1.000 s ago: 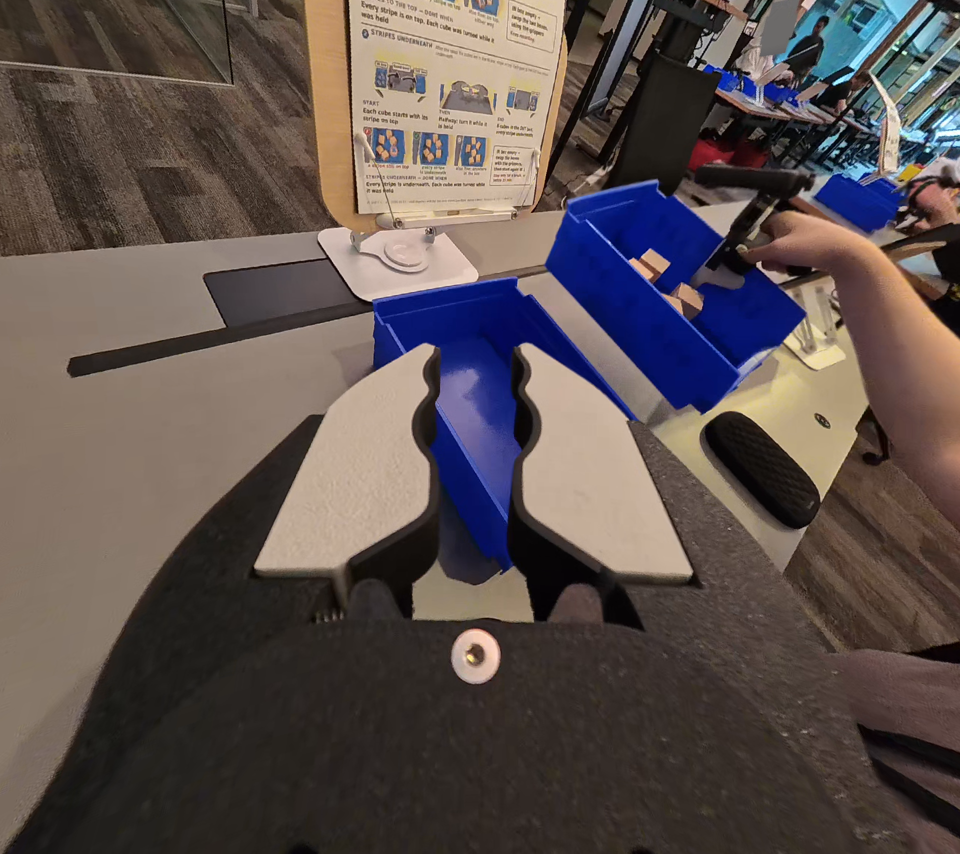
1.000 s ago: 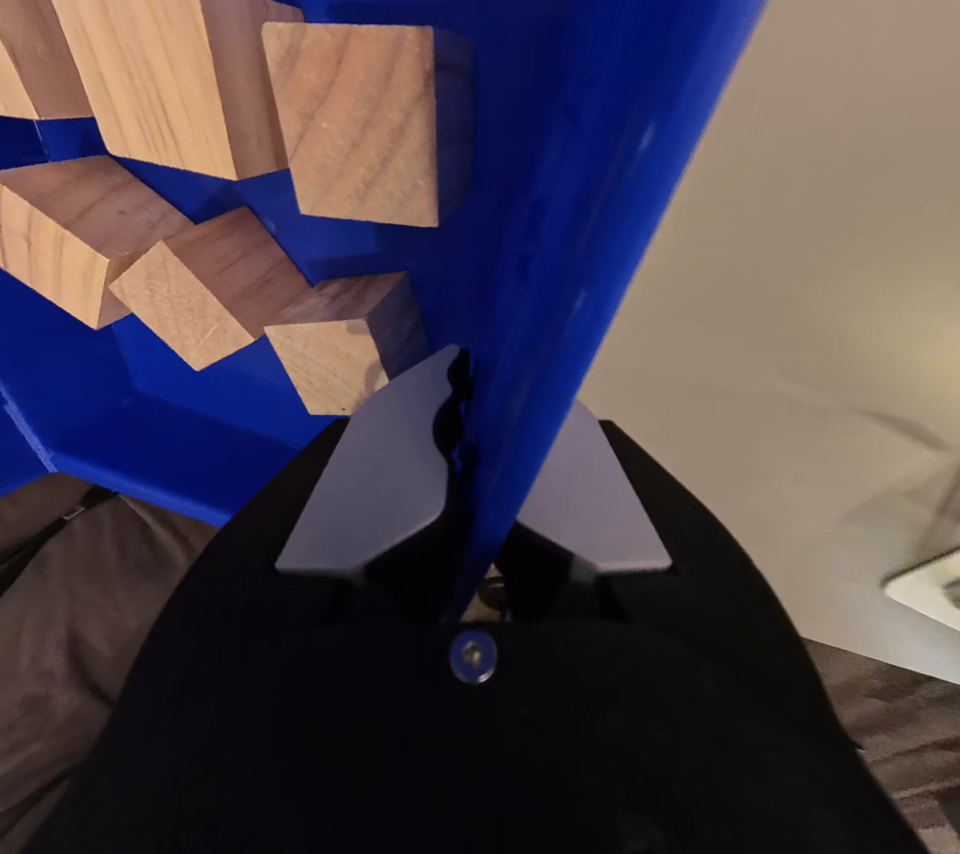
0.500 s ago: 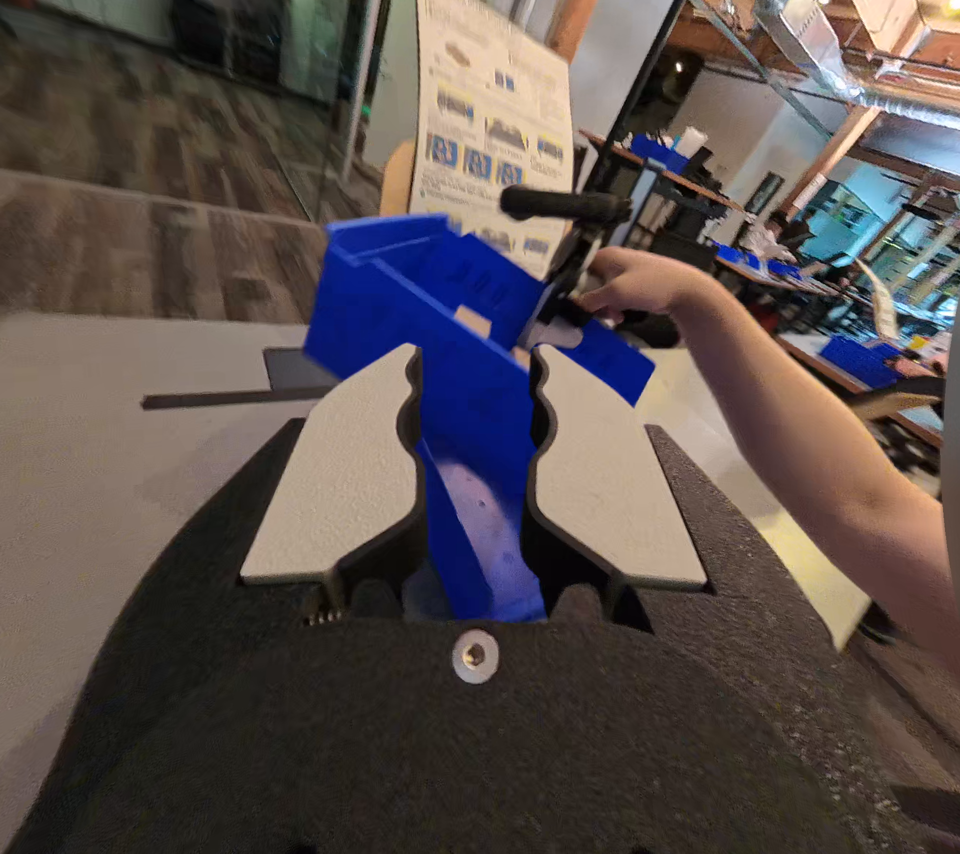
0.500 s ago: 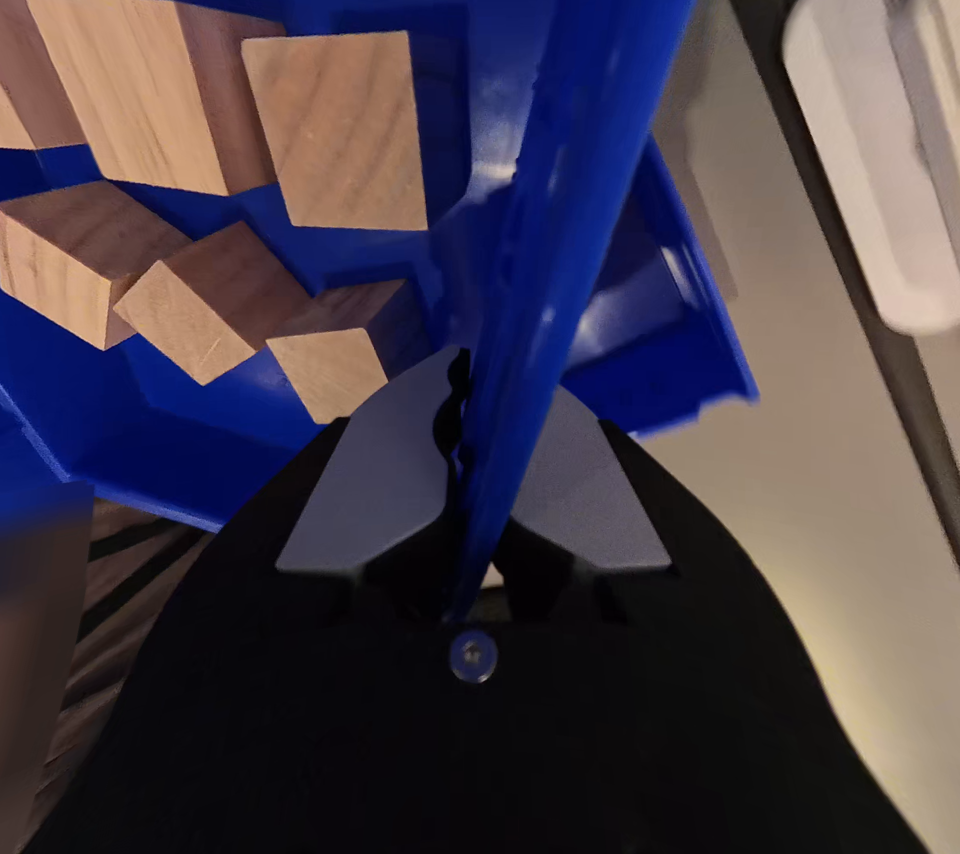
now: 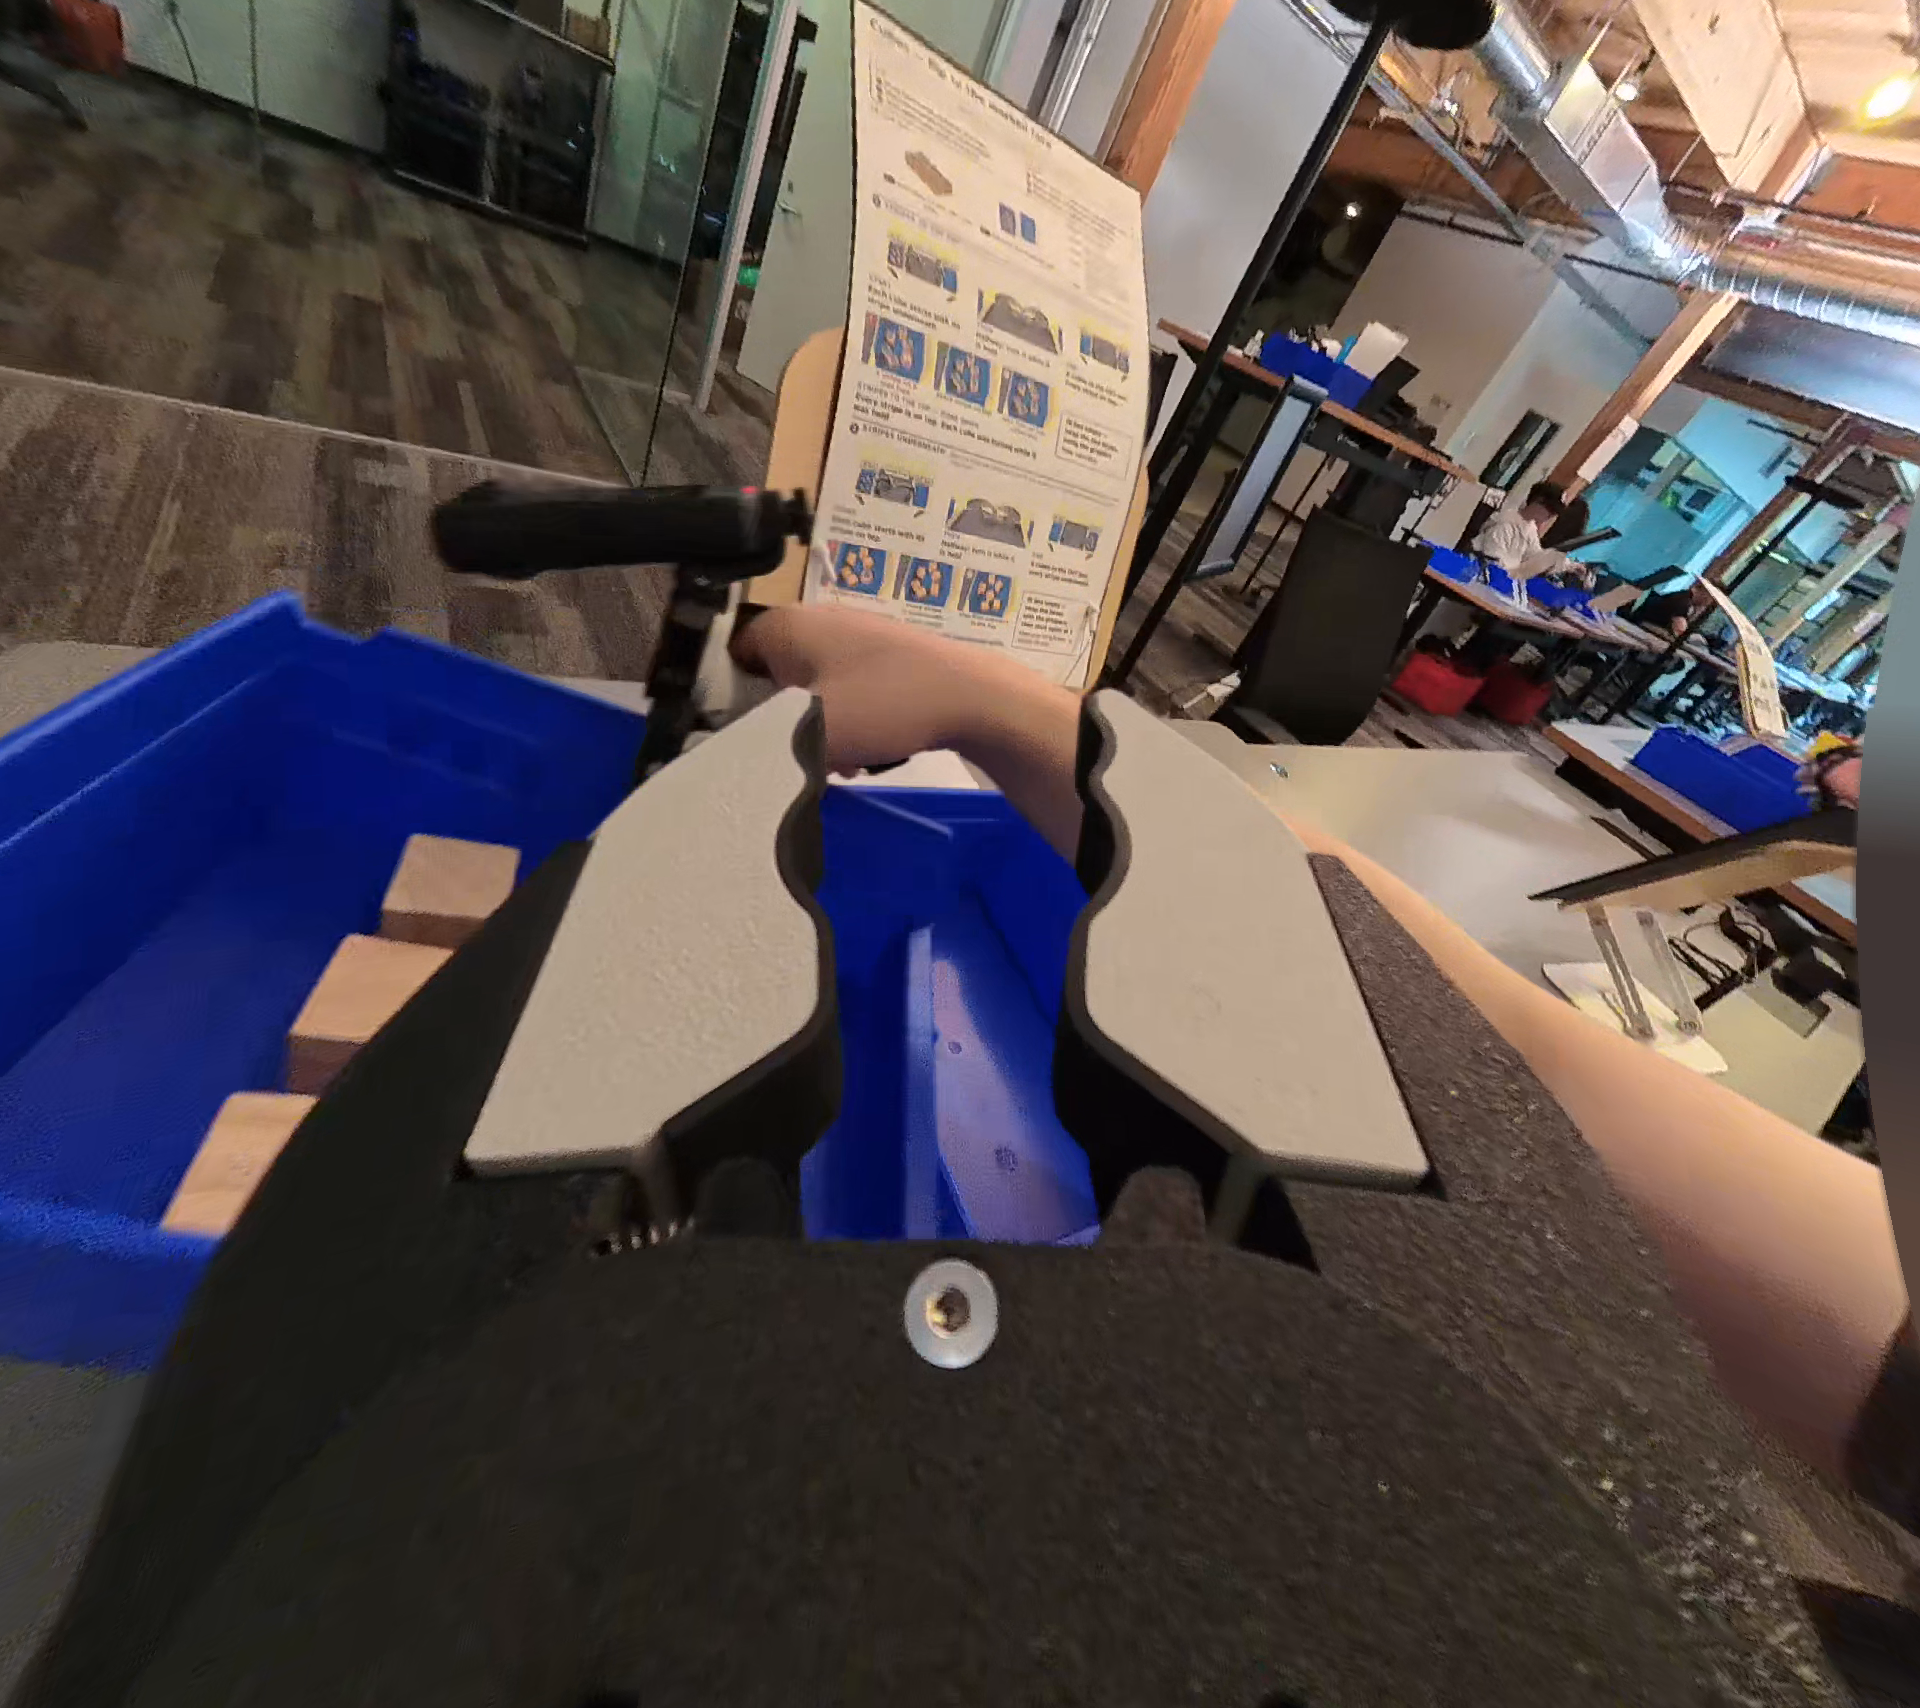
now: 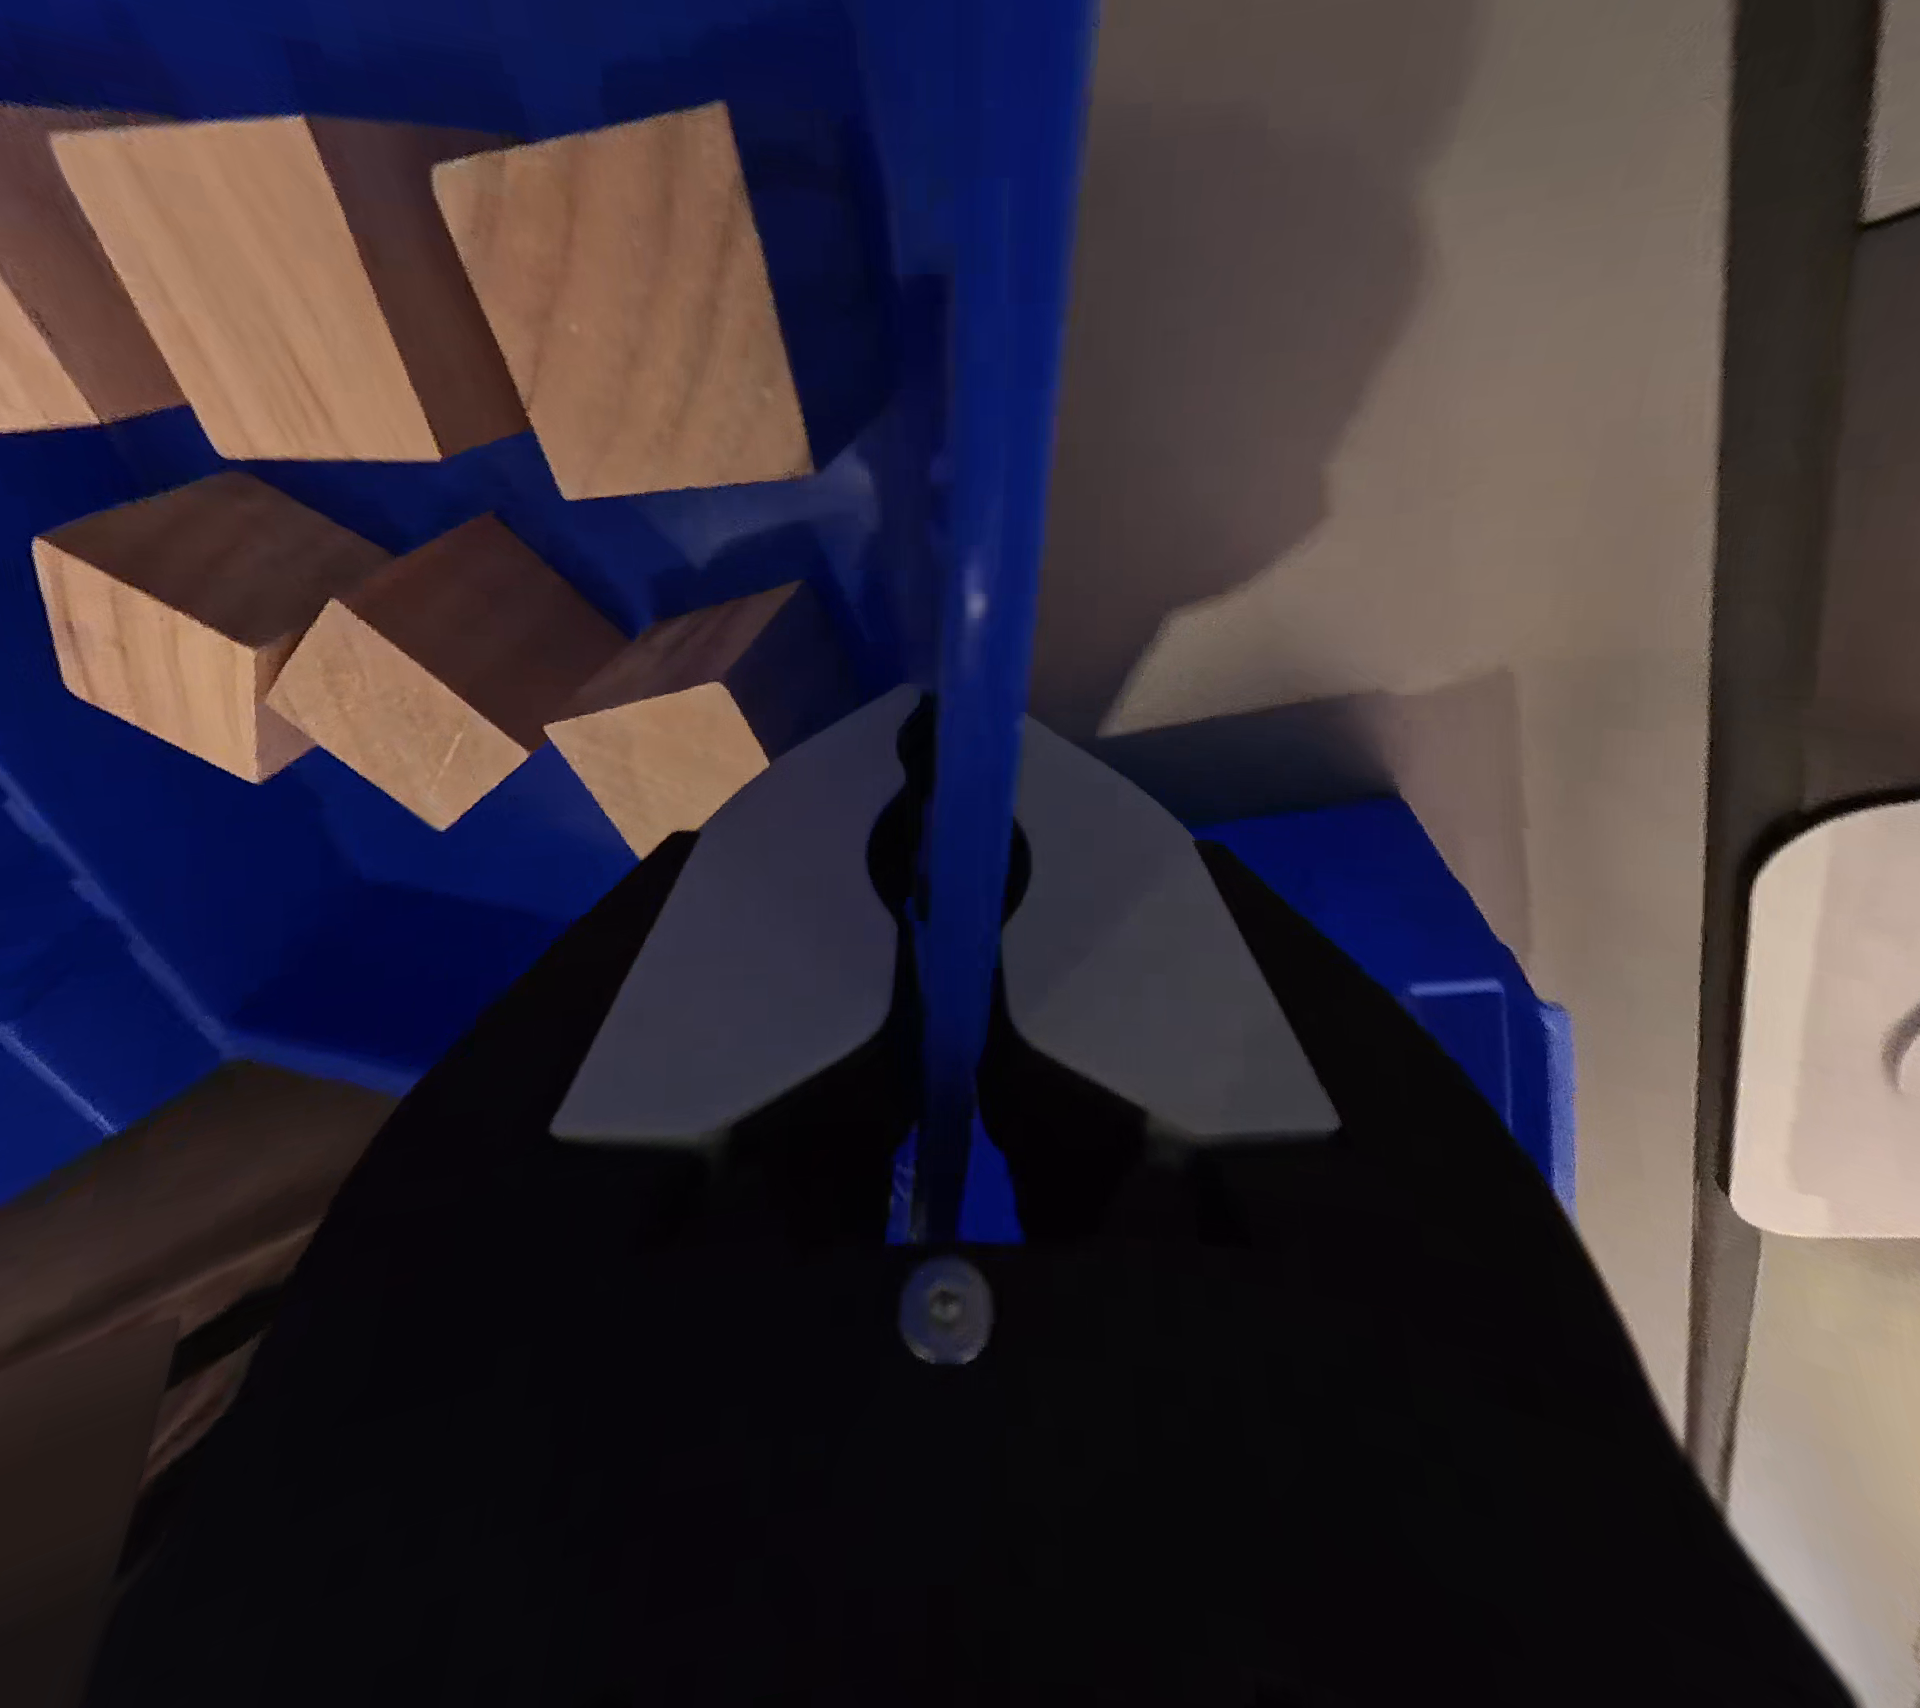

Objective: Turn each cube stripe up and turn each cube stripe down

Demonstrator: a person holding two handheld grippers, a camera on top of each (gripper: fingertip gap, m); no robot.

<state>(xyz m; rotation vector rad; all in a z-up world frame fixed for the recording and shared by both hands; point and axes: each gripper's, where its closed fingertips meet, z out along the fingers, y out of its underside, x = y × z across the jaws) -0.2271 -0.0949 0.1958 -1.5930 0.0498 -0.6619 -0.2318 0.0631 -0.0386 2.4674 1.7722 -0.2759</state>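
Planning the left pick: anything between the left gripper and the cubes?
Nothing visible. Open left gripper hangs over a second blue bin; cubes lie left of it in the cube bin, partly hidden behind its body. Right gripper clamps that bin's wall.

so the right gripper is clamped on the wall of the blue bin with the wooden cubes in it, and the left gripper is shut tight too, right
Not quite. The right gripper is indeed clamped on the wall of the blue bin holding the wooden cubes, but the left gripper is open: the left wrist view shows a wide gap between its fingers.
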